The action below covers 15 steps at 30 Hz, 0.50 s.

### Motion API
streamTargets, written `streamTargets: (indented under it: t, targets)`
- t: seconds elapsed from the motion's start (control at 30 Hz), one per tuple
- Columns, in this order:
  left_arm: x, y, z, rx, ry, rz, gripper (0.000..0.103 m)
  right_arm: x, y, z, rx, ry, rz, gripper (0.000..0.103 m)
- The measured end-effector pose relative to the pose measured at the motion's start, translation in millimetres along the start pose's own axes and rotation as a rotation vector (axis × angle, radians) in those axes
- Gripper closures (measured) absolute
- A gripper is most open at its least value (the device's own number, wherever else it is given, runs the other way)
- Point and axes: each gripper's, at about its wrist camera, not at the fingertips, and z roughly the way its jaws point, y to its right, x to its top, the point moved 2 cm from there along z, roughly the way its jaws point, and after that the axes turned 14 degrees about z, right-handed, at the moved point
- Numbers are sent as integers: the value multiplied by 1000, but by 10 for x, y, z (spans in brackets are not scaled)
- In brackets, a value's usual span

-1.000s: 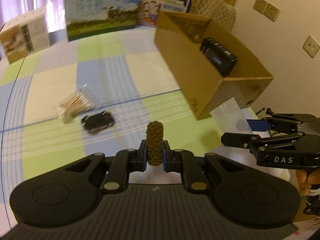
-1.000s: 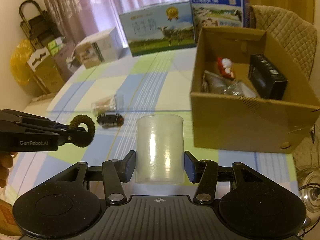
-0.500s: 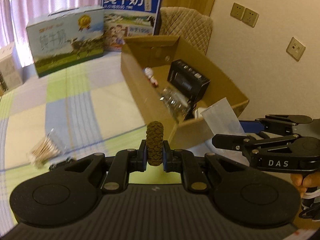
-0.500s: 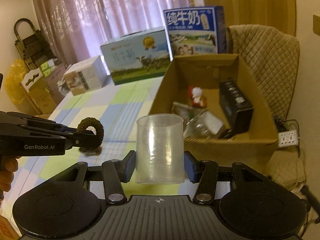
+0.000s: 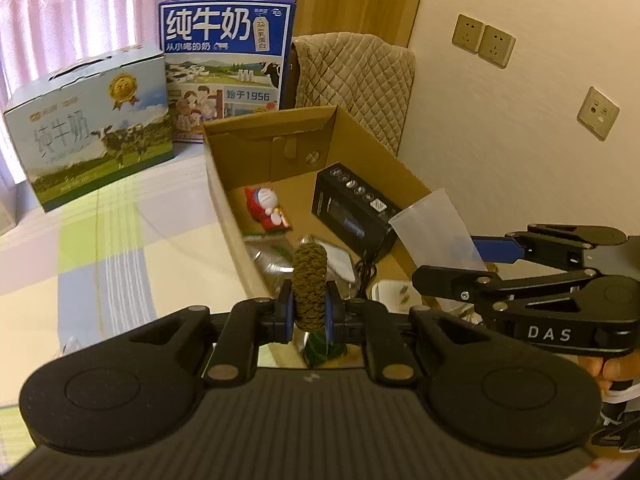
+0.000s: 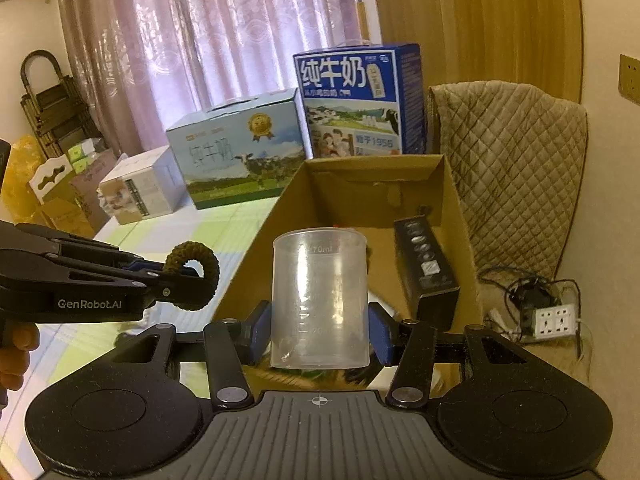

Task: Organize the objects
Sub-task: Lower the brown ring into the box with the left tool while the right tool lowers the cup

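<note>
My left gripper [image 5: 309, 312] is shut on a brown braided hair tie [image 5: 309, 280], held upright above the near end of the open cardboard box [image 5: 224, 200]. The right gripper [image 6: 320, 334] is shut on a clear plastic measuring cup [image 6: 319, 300], also over the box [image 6: 256, 256]. From the left wrist view the cup [image 5: 434, 228] and right gripper [image 5: 452, 258] sit at the right over the box's near corner. The right wrist view shows the left gripper [image 6: 200, 276] with the hair tie [image 6: 194, 272] at the left. Inside the box lie a black case [image 5: 352, 208], a red and white toy figure [image 5: 268, 208] and clear wrapped items [image 5: 272, 256].
Two milk cartons [image 5: 92, 128] [image 5: 228, 64] stand behind the box on the checked tablecloth [image 5: 120, 248]. A quilted chair back [image 6: 508, 168] is beyond the box, and a power strip with cables [image 6: 556, 320] lies on the right. A white box [image 6: 136, 188] sits far left.
Both grippers have moved forward and up from over the table to above the box, each still holding its object. The cotton swabs and toy car have left view.
</note>
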Motion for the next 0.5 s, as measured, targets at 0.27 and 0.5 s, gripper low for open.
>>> streamTargets:
  t: [0.27, 0.5]
  targets:
    - [298, -60, 407, 3, -20, -7, 92, 251, 201, 342, -3, -33, 0, 55]
    - [445, -151, 791, 19, -75, -7, 92, 443, 342, 681, -13, -66, 6, 55]
